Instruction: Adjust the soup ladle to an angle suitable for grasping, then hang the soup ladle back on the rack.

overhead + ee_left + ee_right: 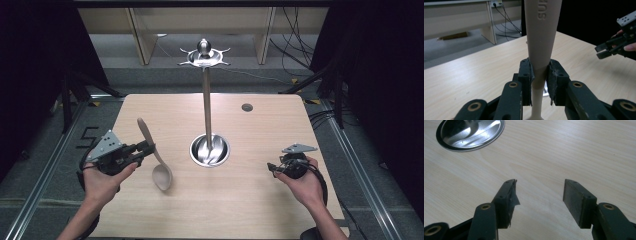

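Pinching spoon [541, 45] neck, left tool [539, 75]; bowl cut off; right tool [539, 195] spread, empty.

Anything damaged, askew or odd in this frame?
Yes: the pad lining on one jaw of the right gripper is torn, a ragged flap curling into the open gap. The left gripper clamps the beige plastic spoon normally, and the steel hanging stand is upright.

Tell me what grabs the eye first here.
The tall steel stand rising from its round base at the table's centre, hooks on top. Next, the beige spoon clamped by its handle in the left gripper, bowl down near the tabletop. The right gripper hangs open, holding nothing.
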A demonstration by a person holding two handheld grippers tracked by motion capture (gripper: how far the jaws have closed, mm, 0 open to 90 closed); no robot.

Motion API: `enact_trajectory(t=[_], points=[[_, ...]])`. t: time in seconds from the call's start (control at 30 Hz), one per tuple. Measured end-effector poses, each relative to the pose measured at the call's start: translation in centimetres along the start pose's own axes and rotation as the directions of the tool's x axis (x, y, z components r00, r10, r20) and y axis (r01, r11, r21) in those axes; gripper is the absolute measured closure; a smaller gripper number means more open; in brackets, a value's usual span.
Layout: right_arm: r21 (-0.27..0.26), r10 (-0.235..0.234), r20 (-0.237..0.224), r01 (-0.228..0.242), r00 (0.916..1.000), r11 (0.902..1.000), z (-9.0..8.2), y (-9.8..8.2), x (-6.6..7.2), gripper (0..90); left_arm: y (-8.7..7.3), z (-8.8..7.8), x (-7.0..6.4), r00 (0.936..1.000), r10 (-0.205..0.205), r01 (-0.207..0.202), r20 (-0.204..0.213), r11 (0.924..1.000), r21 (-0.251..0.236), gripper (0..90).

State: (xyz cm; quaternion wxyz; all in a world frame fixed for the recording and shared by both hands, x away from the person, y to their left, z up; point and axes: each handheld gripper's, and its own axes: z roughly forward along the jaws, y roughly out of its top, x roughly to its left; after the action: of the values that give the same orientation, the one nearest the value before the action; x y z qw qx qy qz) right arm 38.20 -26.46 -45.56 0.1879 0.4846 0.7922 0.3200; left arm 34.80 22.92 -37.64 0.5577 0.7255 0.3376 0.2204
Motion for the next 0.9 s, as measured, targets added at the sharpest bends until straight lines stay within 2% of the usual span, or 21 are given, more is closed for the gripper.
enact_trajectory(t=[0.07,0.1,0.23,0.47,0.6,0.63,0.7,0.8,0.83,0.9], points=[[0.019,0.023,-0.011,-0.023,0.9997,0.9996,-0.1,0.0,0.1,44.6,0.7,0.3,0.0,0.9999,0.01,-0.01,0.004,0.9999,-0.007,73.7],[0.006,0.008,0.001,-0.008,1.0,1.0,-0.1,0.0,-0.1,44.6,0.9,0.5,0.0,0.9999,0.015,-0.015,0.004,0.9998,-0.012,73.7],[0.01,0.022,-0.003,-0.022,0.9997,0.9997,-0.1,0.0,0.0,44.6,1.7,0.9,0.2,0.9994,0.032,-0.032,0.012,0.9993,-0.017,73.7],[0.004,0.018,0.008,-0.018,0.9998,0.9998,-0.3,0.1,0.0,44.6,2.2,1.4,0.8,0.9993,0.03,-0.029,0.023,0.9994,-0.02,73.7],[-0.004,0.01,0.007,-0.01,0.9999,0.9999,-0.3,0.1,0.1,44.5,2.7,1.5,0.9,0.9988,0.042,-0.042,0.026,0.999,-0.012,73.7],[-0.015,-0.007,0.005,0.007,1.0,0.9999,-0.2,0.1,-0.1,44.5,2.8,1.5,0.9,0.9984,0.051,-0.05,0.025,0.9987,-0.008,73.7],[0.008,0.026,0.001,-0.026,0.9997,0.9996,-0.3,0.1,0.1,44.6,3.2,1.6,0.9,0.9974,0.065,-0.065,0.031,0.9979,0.004,73.6],[0.011,0.025,-0.006,-0.025,0.9997,0.9996,-0.1,0.1,0.0,44.5,3.3,1.7,1.1,0.9965,0.074,-0.074,0.038,0.9972,0.011,73.6],[-0.006,-0.002,0.0,0.002,1.0,1.0,0.1,0.1,-0.2,44.5,3.5,1.9,1.3,0.9966,0.072,-0.073,0.039,0.9972,0.016,73.6],[0.003,0.02,-0.006,-0.02,0.9998,0.9998,0.0,0.2,-0.2,44.4,3.5,2.0,1.4,0.9966,0.072,-0.073,0.04,0.9972,0.018,73.6]])
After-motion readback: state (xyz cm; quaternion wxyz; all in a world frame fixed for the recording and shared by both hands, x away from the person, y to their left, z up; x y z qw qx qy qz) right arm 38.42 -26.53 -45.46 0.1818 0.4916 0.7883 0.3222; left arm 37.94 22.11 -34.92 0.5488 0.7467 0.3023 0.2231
